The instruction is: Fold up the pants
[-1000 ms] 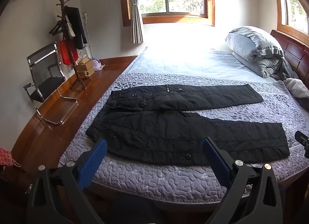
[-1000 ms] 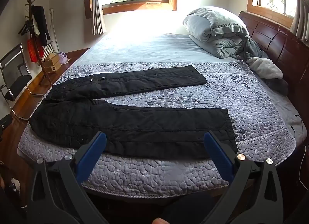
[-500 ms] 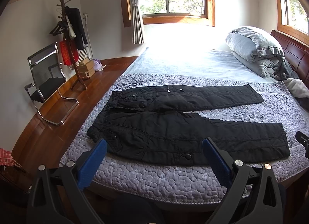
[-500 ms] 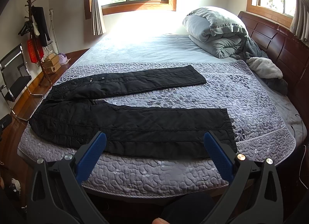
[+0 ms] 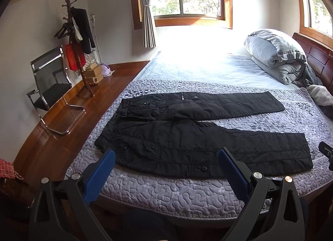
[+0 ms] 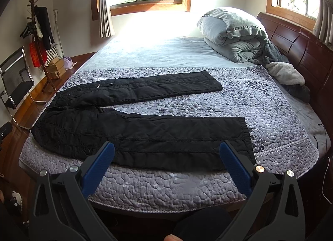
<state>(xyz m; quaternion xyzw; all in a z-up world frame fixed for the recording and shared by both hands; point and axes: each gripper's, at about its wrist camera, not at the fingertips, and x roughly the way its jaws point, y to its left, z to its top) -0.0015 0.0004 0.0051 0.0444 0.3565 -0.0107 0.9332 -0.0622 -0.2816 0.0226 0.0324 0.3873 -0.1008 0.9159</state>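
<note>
Black quilted pants (image 5: 187,137) lie flat on the purple quilted bedspread (image 5: 166,195), waist to the left, both legs spread apart and pointing right. They also show in the right wrist view (image 6: 145,132). My left gripper (image 5: 166,157) is open and empty, held off the bed's near edge in front of the waist and near leg. My right gripper (image 6: 166,151) is open and empty, held off the near edge in front of the near leg and its cuff. Neither touches the pants.
A folded grey duvet (image 5: 274,53) and loose clothes (image 6: 285,72) lie at the back right by the wooden headboard (image 6: 301,49). A metal chair (image 5: 50,87), coat stand (image 5: 77,39) and boxes (image 5: 94,73) stand on the wooden floor to the left.
Both views have shifted very slightly; the pants lie as before and both grippers stay open.
</note>
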